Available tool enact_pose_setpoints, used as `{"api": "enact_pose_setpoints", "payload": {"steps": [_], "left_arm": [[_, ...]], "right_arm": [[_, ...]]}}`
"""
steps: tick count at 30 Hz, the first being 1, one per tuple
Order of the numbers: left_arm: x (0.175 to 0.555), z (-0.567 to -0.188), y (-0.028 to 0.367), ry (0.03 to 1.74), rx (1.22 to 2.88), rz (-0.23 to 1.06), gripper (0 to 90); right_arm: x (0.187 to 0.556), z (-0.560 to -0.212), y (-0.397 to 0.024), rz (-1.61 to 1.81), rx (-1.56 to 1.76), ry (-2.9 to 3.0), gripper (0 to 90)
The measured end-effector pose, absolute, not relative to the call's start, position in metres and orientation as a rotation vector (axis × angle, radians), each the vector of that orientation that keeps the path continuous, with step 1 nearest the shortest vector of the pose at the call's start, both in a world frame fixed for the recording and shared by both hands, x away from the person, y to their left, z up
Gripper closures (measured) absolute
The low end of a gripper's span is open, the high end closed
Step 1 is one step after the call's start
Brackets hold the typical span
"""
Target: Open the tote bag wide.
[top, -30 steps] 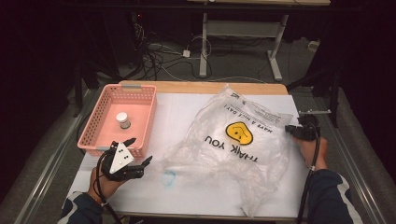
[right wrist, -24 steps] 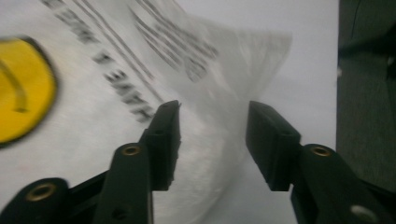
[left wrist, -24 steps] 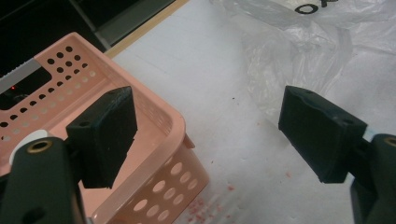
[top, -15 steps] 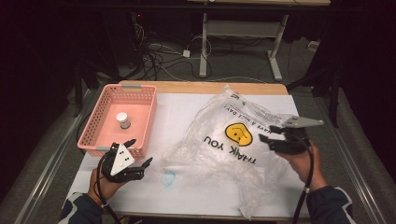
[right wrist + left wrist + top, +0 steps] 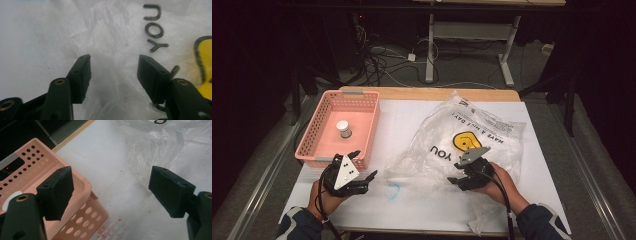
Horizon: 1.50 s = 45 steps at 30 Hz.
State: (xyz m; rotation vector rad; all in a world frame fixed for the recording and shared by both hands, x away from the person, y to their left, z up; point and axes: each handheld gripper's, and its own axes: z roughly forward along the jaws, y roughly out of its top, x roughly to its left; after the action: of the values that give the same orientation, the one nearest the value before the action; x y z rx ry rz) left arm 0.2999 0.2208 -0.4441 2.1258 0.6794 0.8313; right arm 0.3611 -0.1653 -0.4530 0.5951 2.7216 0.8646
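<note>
The right gripper (image 5: 460,179) sits low over the near part of the plastic bag (image 5: 472,145), its jaws spread apart with nothing between them but a crumpled fold of clear film rising in the gap. In the right gripper view (image 5: 113,75) the fingertips (image 5: 81,72) hang just over the film, whether touching it or not cannot be told, with the black letters "YOU" (image 5: 155,31) beyond the right jaw and the edge of the yellow smiley print (image 5: 203,67) at the far right. The person's right hand (image 5: 497,181) wraps the handle from the near edge of the table, a cable trailing back along the sleeve.

The left gripper (image 5: 362,167) is held near the front left of the table, jaws also wide apart and empty. In the left gripper view (image 5: 112,192) one jaw hangs over the near corner of the pink basket (image 5: 82,202) and the other over bare white table cover (image 5: 110,162), with a wrinkled corner of the bag (image 5: 150,152) lying ahead. The left hand (image 5: 329,197) grips it from below.

The bag lies flat and crumpled on the right half of the white cover (image 5: 402,125), its long axis running diagonally from the far right corner toward the near middle; its print reads upside down from the person's side. The basket (image 5: 314,145) stands at the left, long axis running away from the person, and holds a small white-capped jar (image 5: 343,128) upright near its middle. A faint blue mark (image 5: 393,190) shows on the cover between the two grippers.
</note>
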Motion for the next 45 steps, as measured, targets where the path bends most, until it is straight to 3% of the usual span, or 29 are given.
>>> {"api": "enact_pose_setpoints", "payload": {"steps": [1,2,6,19,24,29,39,45], "left_arm": [[0.3,-0.444,0.221,0.677,2.128,0.832,19.5],[0.299,-0.444,0.221,0.676,2.13,0.832,19.5],[0.299,-0.444,0.221,0.68,2.13,0.833,19.5],[0.308,-0.426,0.241,0.767,2.065,0.867,19.1],[0.316,-0.409,0.259,0.874,2.014,0.885,19.2],[0.339,-0.396,0.266,0.906,2.1,0.97,19.4],[0.409,-0.387,0.279,1.017,2.172,0.832,19.2],[0.446,-0.404,0.286,1.124,2.259,0.712,19.2]], "right_arm": [[0.361,-0.456,-0.163,0.825,0.591,2.741,58.2],[0.361,-0.456,-0.163,0.825,0.591,2.741,58.2],[0.363,-0.459,-0.16,0.798,0.608,2.742,87.8],[0.378,-0.428,-0.141,1.004,0.676,2.435,90.0],[0.38,-0.402,-0.148,1.117,0.699,2.306,90.0],[0.38,-0.36,-0.159,1.163,0.665,2.189,90.0],[0.376,-0.319,-0.169,1.254,0.634,2.037,90.0],[0.378,-0.337,-0.156,1.183,0.618,2.104,90.0]]}}
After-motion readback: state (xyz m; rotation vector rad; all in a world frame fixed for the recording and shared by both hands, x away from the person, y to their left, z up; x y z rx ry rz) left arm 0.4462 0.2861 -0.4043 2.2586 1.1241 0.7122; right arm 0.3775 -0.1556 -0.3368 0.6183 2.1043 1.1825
